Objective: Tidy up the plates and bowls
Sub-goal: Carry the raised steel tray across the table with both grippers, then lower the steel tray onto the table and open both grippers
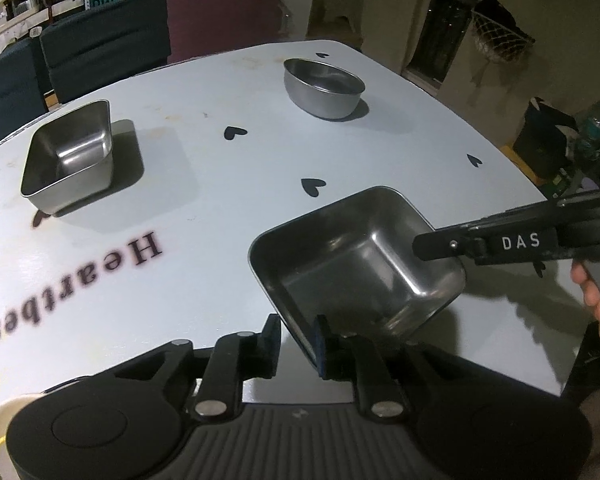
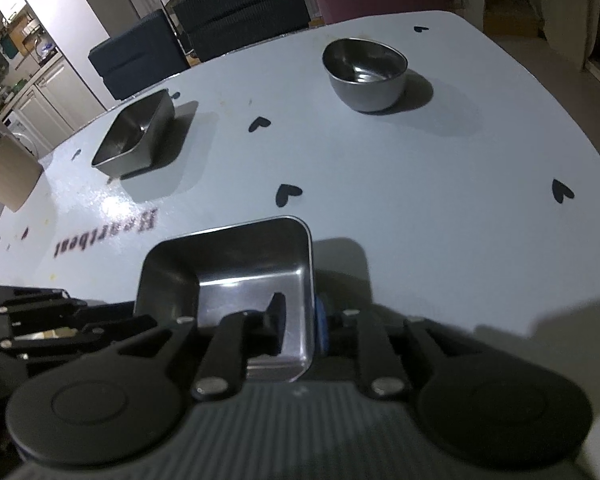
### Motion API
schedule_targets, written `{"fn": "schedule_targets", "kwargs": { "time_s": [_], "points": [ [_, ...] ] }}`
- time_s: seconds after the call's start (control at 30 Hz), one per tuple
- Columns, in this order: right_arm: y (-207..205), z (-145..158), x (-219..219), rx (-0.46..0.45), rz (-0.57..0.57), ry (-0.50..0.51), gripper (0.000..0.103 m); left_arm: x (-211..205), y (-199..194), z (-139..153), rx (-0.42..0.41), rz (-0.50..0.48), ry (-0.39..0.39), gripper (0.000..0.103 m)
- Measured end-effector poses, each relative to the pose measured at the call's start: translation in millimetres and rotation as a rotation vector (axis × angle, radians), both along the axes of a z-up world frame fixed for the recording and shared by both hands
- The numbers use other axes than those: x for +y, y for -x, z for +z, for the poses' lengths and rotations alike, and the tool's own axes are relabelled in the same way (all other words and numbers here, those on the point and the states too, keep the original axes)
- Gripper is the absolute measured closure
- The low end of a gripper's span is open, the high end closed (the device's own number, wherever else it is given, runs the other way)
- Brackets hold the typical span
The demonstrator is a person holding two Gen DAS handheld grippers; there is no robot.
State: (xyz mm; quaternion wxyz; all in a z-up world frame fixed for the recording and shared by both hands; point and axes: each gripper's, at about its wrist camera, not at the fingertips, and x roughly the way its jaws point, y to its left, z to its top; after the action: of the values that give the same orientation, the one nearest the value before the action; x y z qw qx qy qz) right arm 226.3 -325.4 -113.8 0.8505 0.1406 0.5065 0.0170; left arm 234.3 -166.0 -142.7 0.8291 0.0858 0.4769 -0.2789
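near square bowl (image 2: pixel 228 280): a steel square bowl at the near edge of the table, tilted, its right side lifted off the surface as the left wrist view shows. it is the thing in hand at this moment.
right gripper (image 2: pixel 300 328): its fingers stand on both sides of the bowl's right wall, one inside and one with a blue pad outside, narrow and pressed on the wall, so it holds the bowl by this rim. in the left wrist view it comes in from the right side, almost level, with the person's hand behind it.
left gripper (image 1: pixel 296 344): low at the near edge of the table, pointing forward. the bowl's near left rim lies between its fingers; the right finger touches the wall, the left finger is apart from it, so the fingers look half open and not yet clamped.
far square bowl (image 1: pixel 68 156): stands flat on the left part of the table, well apart from the held one, untouched.
round bowl (image 1: pixel 324 88): stands alone at the far side, also untouched.
table (image 1: pixel 220 184): pale blue with black hearts and printed text.
progress: i judge the task is at its beginning; no bowl is stacked, all three are apart, no plate is visible.
what is left: probably to nest the held bowl in the other square one, then place the round bowl.
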Motion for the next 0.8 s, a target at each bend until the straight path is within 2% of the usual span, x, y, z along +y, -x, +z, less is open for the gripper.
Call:
{"fn": "schedule_targets", "kwargs": {
  "time_s": [0.2,0.23,0.27,0.37,0.43,0.5,0.57,0.6,0.67,0.77,0.8],
  "points": [
    [-1.0,-3.3,-2.0,0.004,0.003,-0.017,0.079,4.3,-1.6,0.2,0.018,-0.003,0.029,0.08],
    [-2.1,-5.3,-1.9,0.014,0.002,-0.016,0.077,5.1,-1.9,1.0,0.02,-0.003,0.033,0.077],
    [-3.0,-6.9,-1.4,0.023,0.004,-0.013,0.074,5.8,-1.8,2.0,0.019,-0.004,0.036,0.07],
    [-2.7,-7.5,1.8,0.034,0.011,0.022,0.057,9.2,-1.2,6.9,-0.001,-0.001,0.05,0.055],
    [-1.4,-5.1,2.1,0.028,0.007,0.037,0.048,13.3,-1.9,11.1,-0.009,0.007,0.066,0.049],
    [-0.3,-1.3,0.8,0.018,-0.004,0.042,0.034,18.7,-3.1,16.0,-0.019,0.022,0.079,0.042],
    [1.9,3.8,-1.0,-0.006,-0.013,0.044,0.023,24.6,-4.7,21.2,-0.035,0.036,0.09,0.027],
    [2.8,6.7,-1.5,-0.019,-0.021,0.05,0.017,28.2,-5.3,23.9,-0.045,0.044,0.097,0.024],
    [3.3,12.4,-1.5,-0.041,-0.032,0.069,0.01,35.8,-7.3,28.1,-0.058,0.067,0.107,0.011],
    [1.0,20.1,-1.7,-0.087,-0.045,0.081,0.0,49.5,-11.9,32.2,-0.069,0.106,0.122,0.004],
    [-0.9,22.2,-1.4,-0.098,-0.055,0.084,0.0,54.3,-13.4,33.4,-0.078,0.122,0.122,0.003]
  ]
}}
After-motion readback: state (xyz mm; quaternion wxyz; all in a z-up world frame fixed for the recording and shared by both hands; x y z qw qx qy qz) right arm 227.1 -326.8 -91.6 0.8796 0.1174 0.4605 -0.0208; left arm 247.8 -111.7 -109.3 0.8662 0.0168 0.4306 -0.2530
